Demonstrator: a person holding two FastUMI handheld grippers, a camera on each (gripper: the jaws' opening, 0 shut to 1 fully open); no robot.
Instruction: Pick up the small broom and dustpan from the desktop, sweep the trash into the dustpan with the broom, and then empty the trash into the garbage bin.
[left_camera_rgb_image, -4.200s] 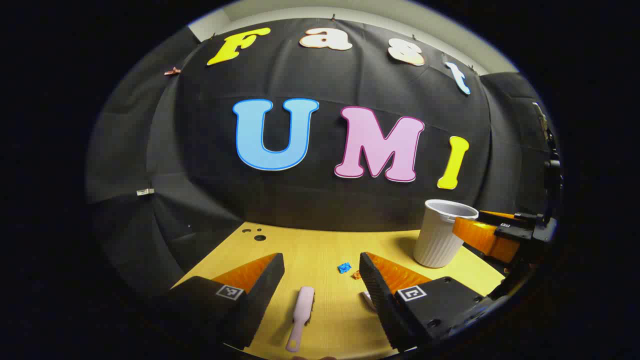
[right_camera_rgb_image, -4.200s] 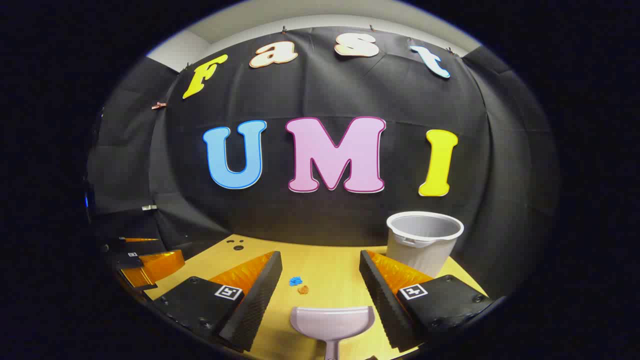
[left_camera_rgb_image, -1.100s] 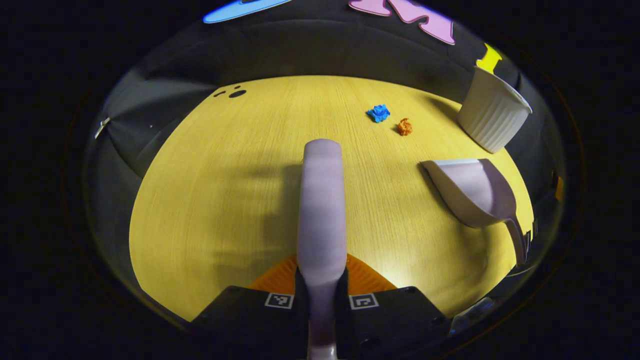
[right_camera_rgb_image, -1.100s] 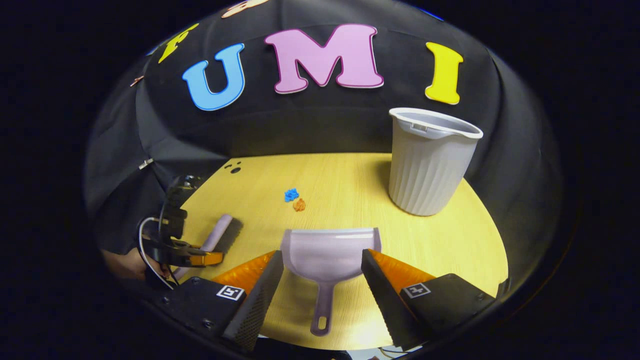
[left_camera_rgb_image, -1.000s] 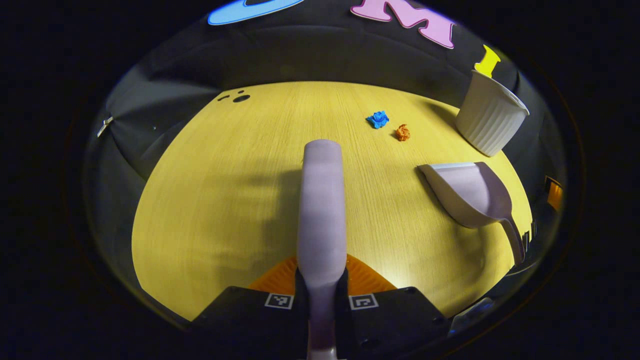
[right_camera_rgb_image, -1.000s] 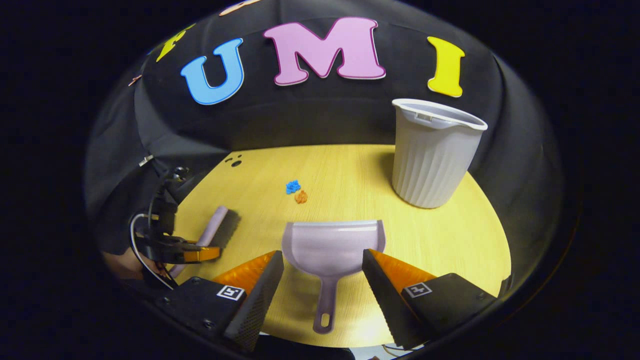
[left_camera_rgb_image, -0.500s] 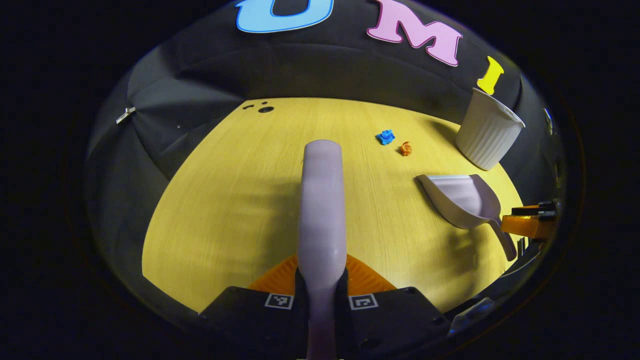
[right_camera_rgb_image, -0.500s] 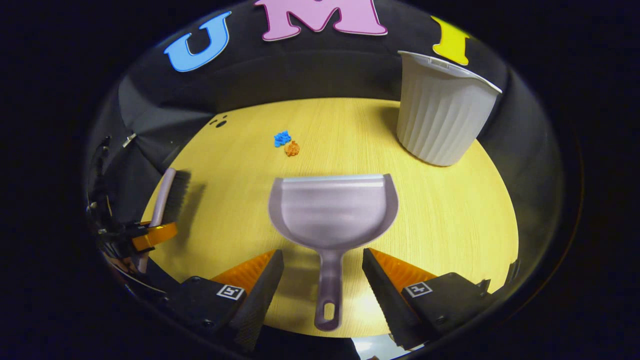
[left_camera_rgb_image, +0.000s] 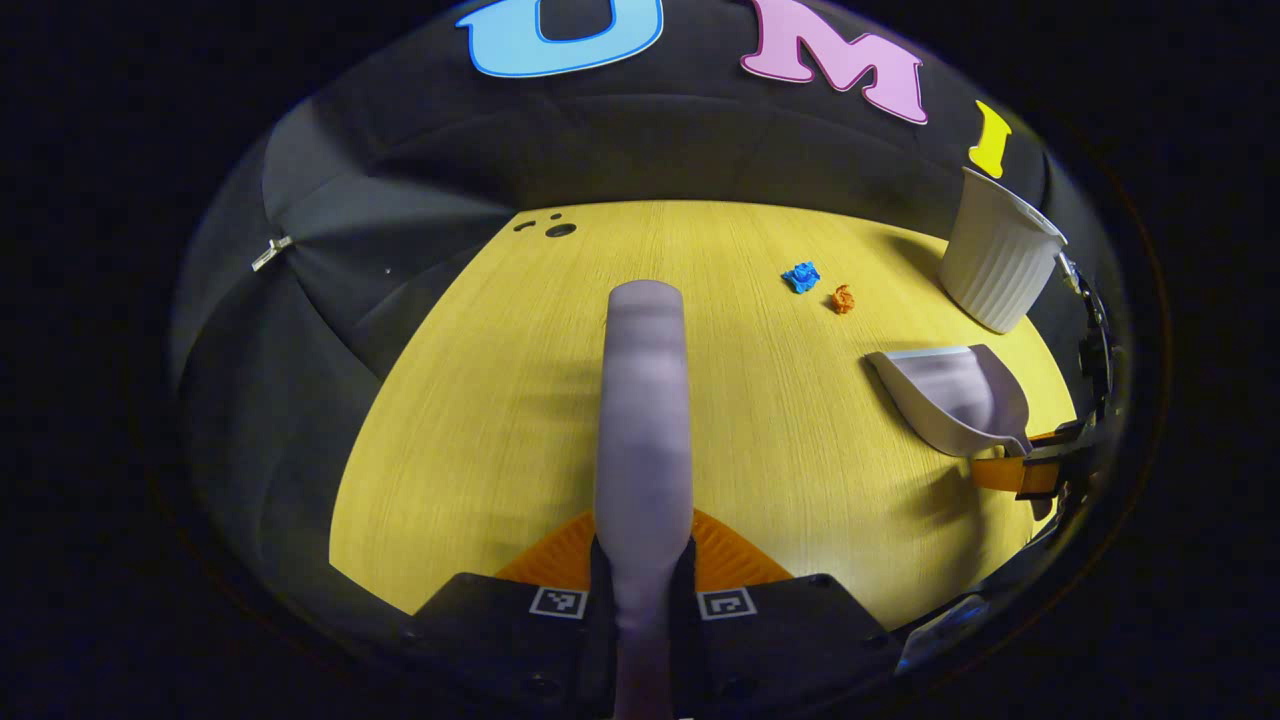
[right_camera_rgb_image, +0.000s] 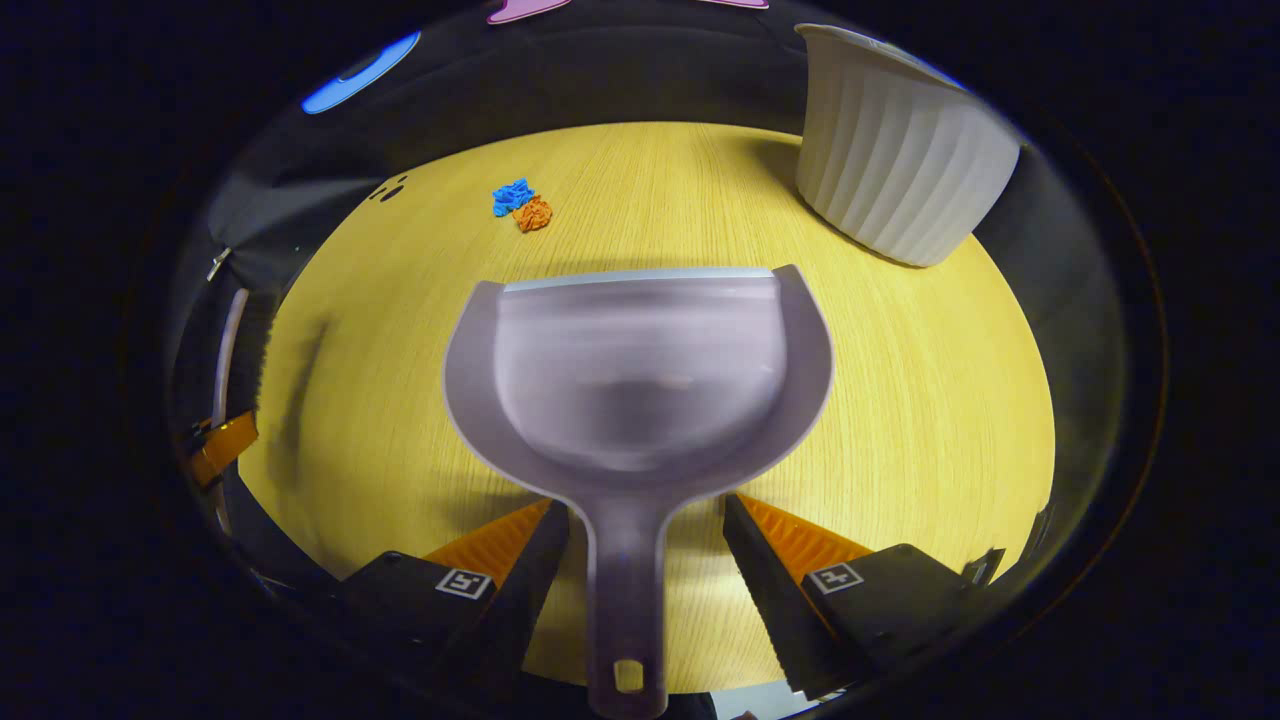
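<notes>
Our left tongs (left_camera_rgb_image: 642, 575) are clamped on the broom (left_camera_rgb_image: 645, 400) handle, holding it above the surface (left_camera_rgb_image: 480, 400). Our right tongs (right_camera_rgb_image: 645, 545) stand apart, one finger on each side of the dustpan (right_camera_rgb_image: 640, 370) handle, not pressing it. The blue scrap (right_camera_rgb_image: 512, 196) and orange scrap (right_camera_rgb_image: 533, 213) lie touching, beyond the dustpan. The garbage bin (right_camera_rgb_image: 895, 150) stands at the far right.

Items counted on the yellow wood-grain bench (left_camera_rgb_image: 480, 400):

- one pale lilac plastic broom (left_camera_rgb_image: 645, 400)
- one pale lilac plastic dustpan (right_camera_rgb_image: 640, 380)
- one white ribbed plastic bin (right_camera_rgb_image: 900, 150)
- two crumpled paper scraps, one blue (right_camera_rgb_image: 512, 196) and one orange (right_camera_rgb_image: 533, 213)
</notes>
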